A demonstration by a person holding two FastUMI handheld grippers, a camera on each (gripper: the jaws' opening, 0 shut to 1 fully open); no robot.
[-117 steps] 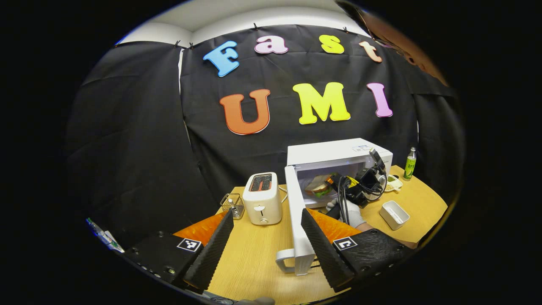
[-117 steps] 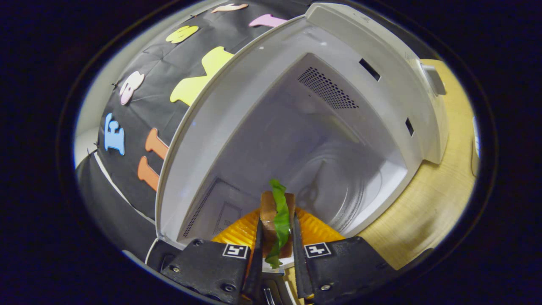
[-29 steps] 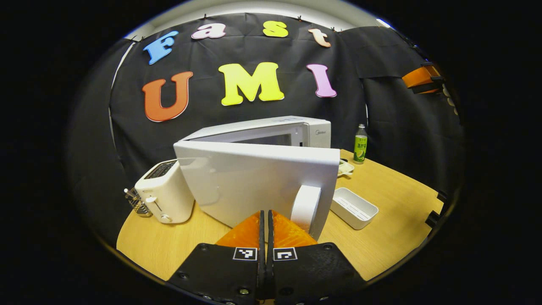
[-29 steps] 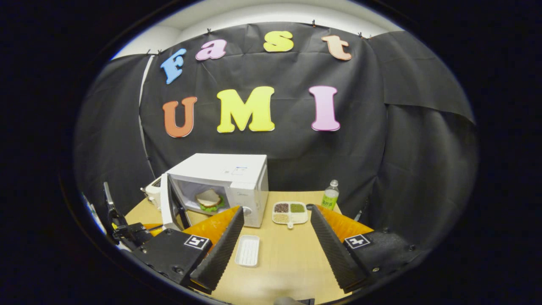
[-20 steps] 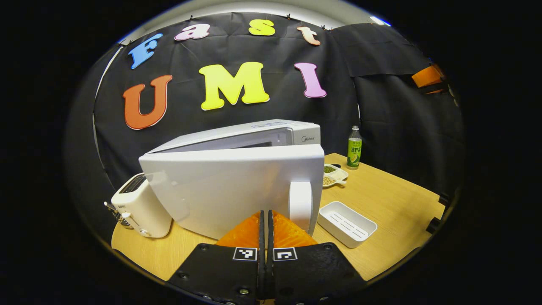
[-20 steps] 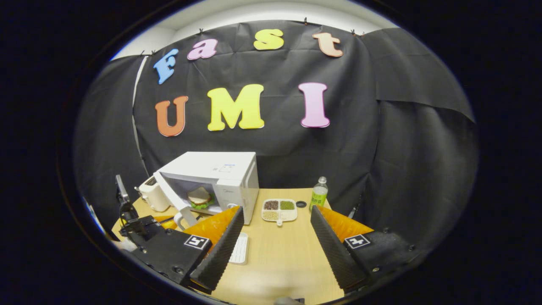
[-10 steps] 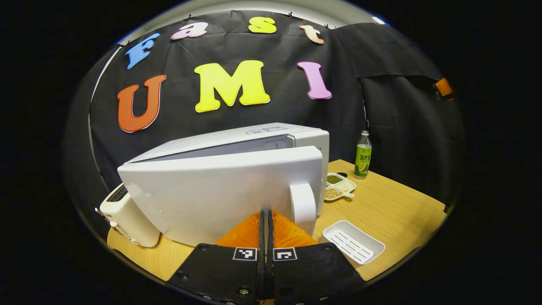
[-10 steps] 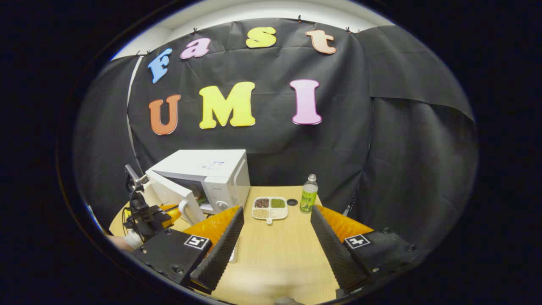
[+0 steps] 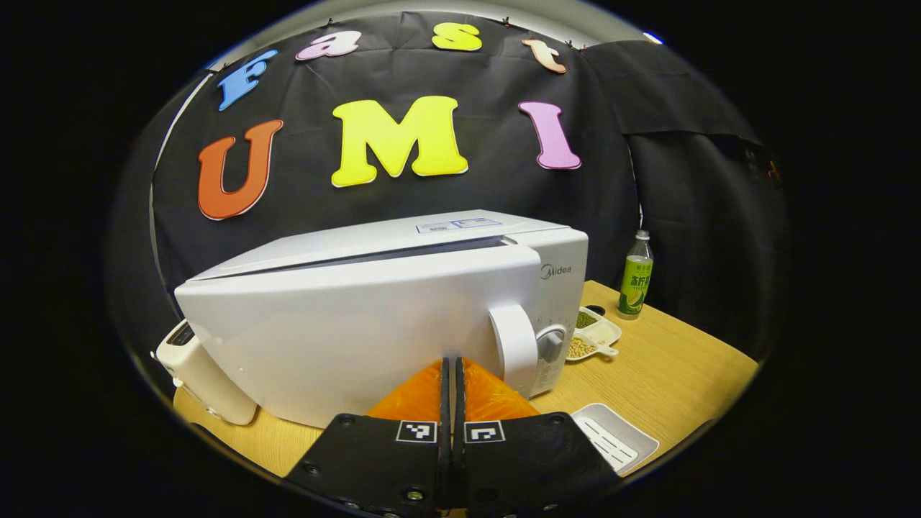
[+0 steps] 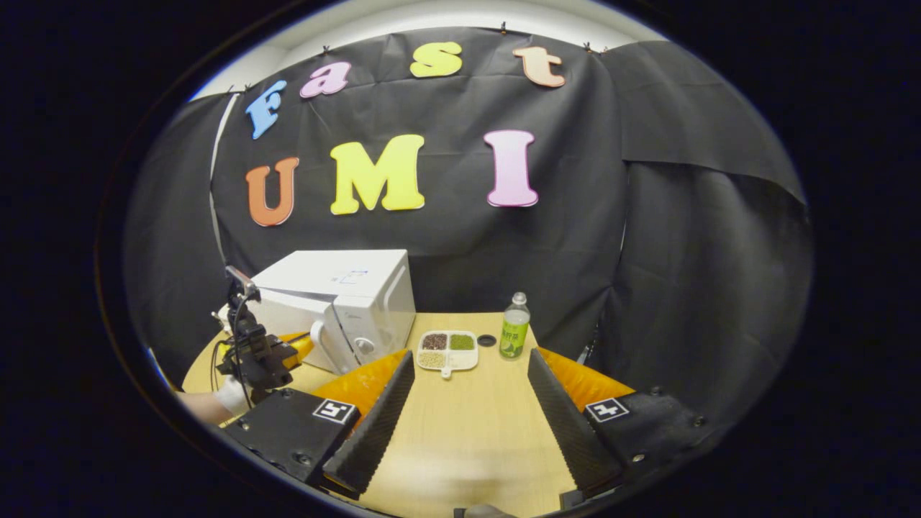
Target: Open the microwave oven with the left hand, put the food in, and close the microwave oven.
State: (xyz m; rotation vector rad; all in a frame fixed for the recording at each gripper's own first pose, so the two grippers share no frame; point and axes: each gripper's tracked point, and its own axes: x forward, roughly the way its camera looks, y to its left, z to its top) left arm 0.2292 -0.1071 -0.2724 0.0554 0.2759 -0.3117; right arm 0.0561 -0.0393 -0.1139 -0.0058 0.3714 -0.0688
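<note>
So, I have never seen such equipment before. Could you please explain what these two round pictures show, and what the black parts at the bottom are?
Each picture comes from a camera riding on a hand-held tool with two-finger tongs; a person holds one tool in each hand. The black parts at the bottom are that tool's own fingers.

In the left gripper view, the left tongs are shut with nothing between them, their tips close to or against the microwave door, beside its handle. The door is nearly closed; a thin gap shows along its top.

In the right gripper view, taken from farther back, the right tongs are open and empty above the wooden table. This view also shows the other tool and the hand holding it.

On the table stand the microwave, a toaster, a divided dish of beans, a green bottle and a white tray.
</note>
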